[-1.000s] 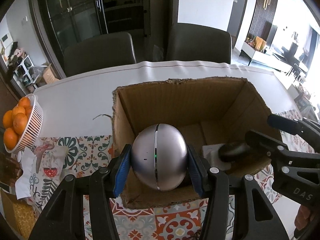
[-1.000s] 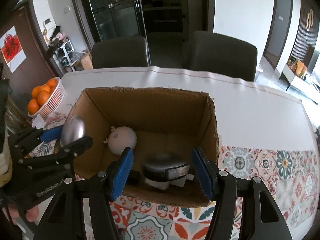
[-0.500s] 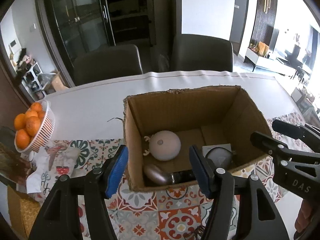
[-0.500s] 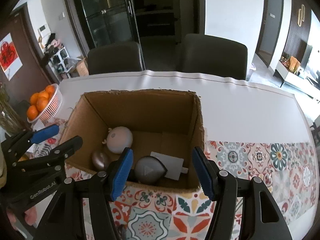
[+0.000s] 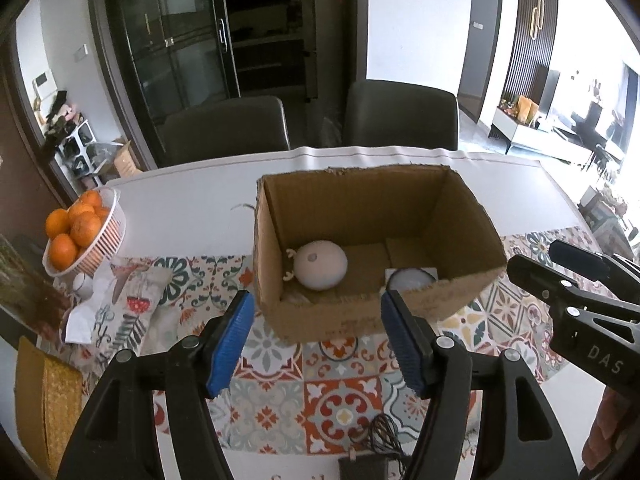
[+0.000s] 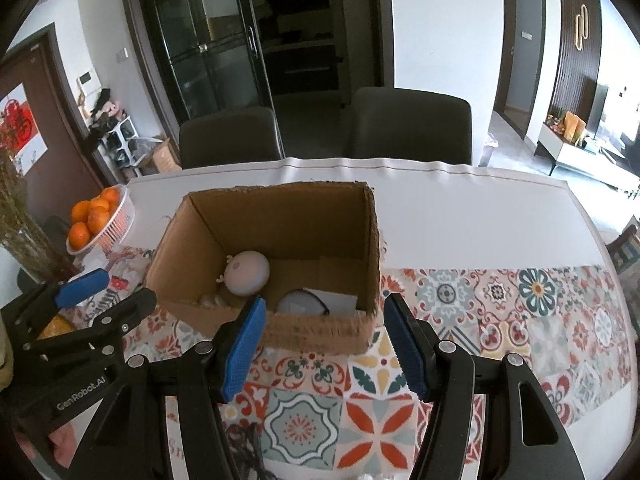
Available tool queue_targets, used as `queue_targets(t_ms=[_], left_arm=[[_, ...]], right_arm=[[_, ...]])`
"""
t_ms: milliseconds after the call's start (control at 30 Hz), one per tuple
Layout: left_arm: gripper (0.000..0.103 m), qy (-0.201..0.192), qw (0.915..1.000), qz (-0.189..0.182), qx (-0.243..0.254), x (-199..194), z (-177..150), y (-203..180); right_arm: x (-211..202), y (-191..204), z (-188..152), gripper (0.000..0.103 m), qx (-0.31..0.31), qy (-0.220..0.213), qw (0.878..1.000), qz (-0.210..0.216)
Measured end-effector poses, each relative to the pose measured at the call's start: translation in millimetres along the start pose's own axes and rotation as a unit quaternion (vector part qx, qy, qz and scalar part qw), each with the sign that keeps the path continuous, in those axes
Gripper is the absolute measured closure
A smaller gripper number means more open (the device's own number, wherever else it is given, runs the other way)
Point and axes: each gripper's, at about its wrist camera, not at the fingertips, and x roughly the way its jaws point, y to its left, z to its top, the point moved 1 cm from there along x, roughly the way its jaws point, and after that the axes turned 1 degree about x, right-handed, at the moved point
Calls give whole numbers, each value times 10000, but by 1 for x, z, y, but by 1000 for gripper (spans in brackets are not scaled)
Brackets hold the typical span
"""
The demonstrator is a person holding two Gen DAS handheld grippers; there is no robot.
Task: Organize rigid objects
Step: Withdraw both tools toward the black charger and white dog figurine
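Open cardboard box (image 5: 360, 312) on the patterned tablecloth (image 5: 352, 396), holding a pale round toy (image 5: 322, 265) at its left, a grey dome (image 5: 410, 279) on a white card at its right, and a small silver egg (image 6: 208, 300) in the near-left corner, barely visible over the near wall. A second ago the left gripper (image 5: 316, 340) clasped that egg above the box; its jaws have just been opening and now stand apart, empty, drawn back short of the box. The right gripper (image 6: 324, 344), likewise withdrawn, is parted with nothing between its fingers. Left of the box: a basket of oranges (image 5: 86, 236). Behind it: two dark chairs (image 5: 224, 128). A black cable (image 5: 380, 436) lies nearer than the box.
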Motion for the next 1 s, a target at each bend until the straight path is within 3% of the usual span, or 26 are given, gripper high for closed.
queue_targets(t_ms=[267,1000], left_arm=[[36,246,9996,-79,-136,-7,-30,-10],[31,1281,9905,-308,-389,15,-102,-32]], right_arm=[[-12,-6,-27,40,94,104,9999,-65],[-3,-28,-100,38,430,1006,9939,-120]])
